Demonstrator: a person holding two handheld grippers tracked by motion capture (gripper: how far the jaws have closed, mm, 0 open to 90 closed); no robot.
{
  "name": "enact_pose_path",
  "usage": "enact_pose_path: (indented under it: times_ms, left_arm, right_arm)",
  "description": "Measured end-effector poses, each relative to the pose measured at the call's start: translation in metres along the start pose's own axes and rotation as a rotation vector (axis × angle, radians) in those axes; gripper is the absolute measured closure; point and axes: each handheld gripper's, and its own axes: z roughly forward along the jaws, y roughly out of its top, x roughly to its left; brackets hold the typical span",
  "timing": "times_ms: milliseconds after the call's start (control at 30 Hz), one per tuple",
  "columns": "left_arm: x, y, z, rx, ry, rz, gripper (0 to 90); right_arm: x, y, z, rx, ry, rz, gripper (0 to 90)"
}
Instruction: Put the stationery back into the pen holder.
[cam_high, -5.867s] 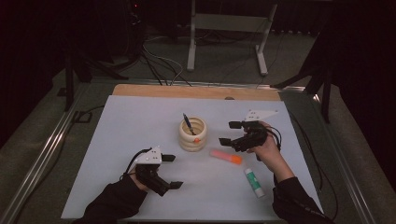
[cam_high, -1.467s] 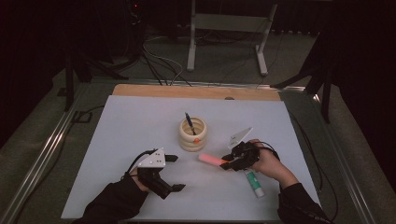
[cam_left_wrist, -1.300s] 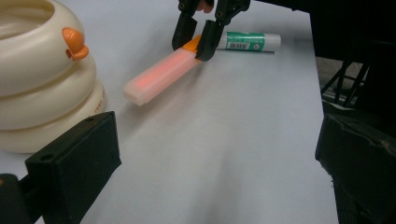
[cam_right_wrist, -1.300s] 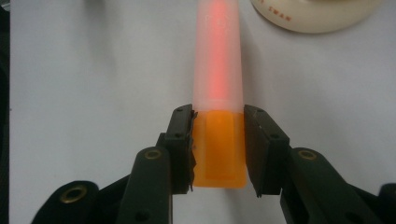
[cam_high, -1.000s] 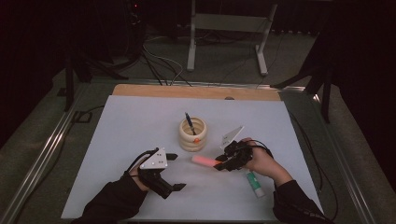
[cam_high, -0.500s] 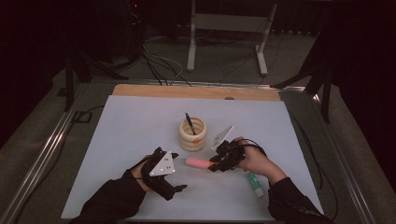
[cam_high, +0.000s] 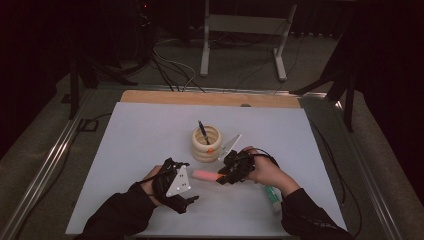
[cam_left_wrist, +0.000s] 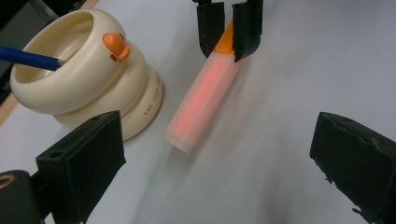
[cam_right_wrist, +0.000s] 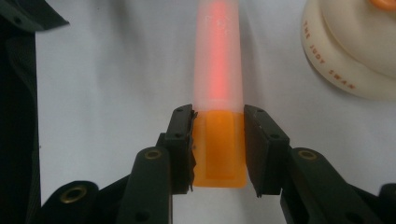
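Orange-capped pink translucent marker (cam_high: 206, 175) hangs clamped by its cap in the right gripper (cam_high: 224, 176), near the table's front edge, its long axis aimed toward the nearby left gripper (cam_left_wrist: 219, 154), whose jaws gape empty.

Table (cam_high: 150, 130): pen holder (cam_high: 206, 144) near centre, pen (cam_high: 202, 131) standing in it, leaning toward the far left. Highlighter (cam_high: 205, 175) just in front of the holder, lying roughly left-right, clamped at its right end by the right gripper (cam_high: 223, 176); holder sits close behind that gripper. Left gripper (cam_high: 189, 192) to the highlighter's left and nearer the person, jaws wide apart w/ the highlighter's free end ahead of them, not touching. 2nd marker (cam_high: 272, 197) lies on the table right of the right hand (cam_high: 262, 169), near the front edge, partly under the forearm.
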Motion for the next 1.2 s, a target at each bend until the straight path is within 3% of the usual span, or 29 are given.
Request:
enact_pose_path:
  times_ms: [33, 167, 467, 733, 767, 833, 867, 967, 1000, 1100, 1167, 1200]
  left_arm:
    - [-0.003, 0.001, 0.002, 0.018, 0.021, 0.029, 4.3]
    - [-0.007, 0.001, 0.005, 0.036, 0.051, 0.067, 6.1]
    - [-0.016, 0.001, 0.009, 0.088, 0.147, 0.185, 20.7]
    - [-0.022, -0.002, 0.015, 0.097, 0.184, 0.234, 32.2]
    - [-0.021, -0.002, 0.014, 0.135, 0.211, 0.282, 33.5]
    - [-0.023, -0.002, 0.016, 0.127, 0.218, 0.277, 36.3]
    - [-0.022, -0.002, 0.014, 0.157, 0.229, 0.315, 38.4]
    - [-0.028, -0.004, 0.02, 0.161, 0.3, 0.369, 42.2]
    - [-0.028, -0.004, 0.02, 0.161, 0.3, 0.369, 44.7]
    - [-0.031, -0.005, 0.023, 0.193, 0.332, 0.431, 48.9]
    - [-0.033, -0.006, 0.025, 0.188, 0.342, 0.433, 51.5]
    - [-0.034, -0.007, 0.026, 0.204, 0.351, 0.456, 53.1]
  right_arm:
    - [0.001, 0.002, 0.002, 0.002, 0.003, -0.001, 65.0]
    - [0.002, 0.006, 0.005, 0.007, 0.007, -0.005, 64.9]
    - [0.003, 0.015, 0.008, 0.001, 0.008, 0.012, 64.9]
    - [0.004, 0.021, 0.009, 0.001, 0.013, 0.032, 64.9]
    - [0.004, 0.022, 0.009, 0.006, 0.013, 0.026, 64.9]
    - [0.004, 0.023, 0.01, 0.003, 0.017, 0.039, 64.9]
    - [0.004, 0.024, 0.01, 0.004, 0.02, 0.042, 64.9]
    - [0.004, 0.026, 0.011, 0.003, 0.025, 0.044, 64.9]
    - [0.005, 0.027, 0.011, 0.004, 0.029, 0.044, 64.9]
    - [0.005, 0.03, 0.012, 0.005, 0.034, 0.057, 64.9]
    - [0.005, 0.032, 0.013, 0.007, 0.037, 0.057, 64.9]
    - [0.005, 0.033, 0.013, 0.007, 0.038, 0.061, 64.9]
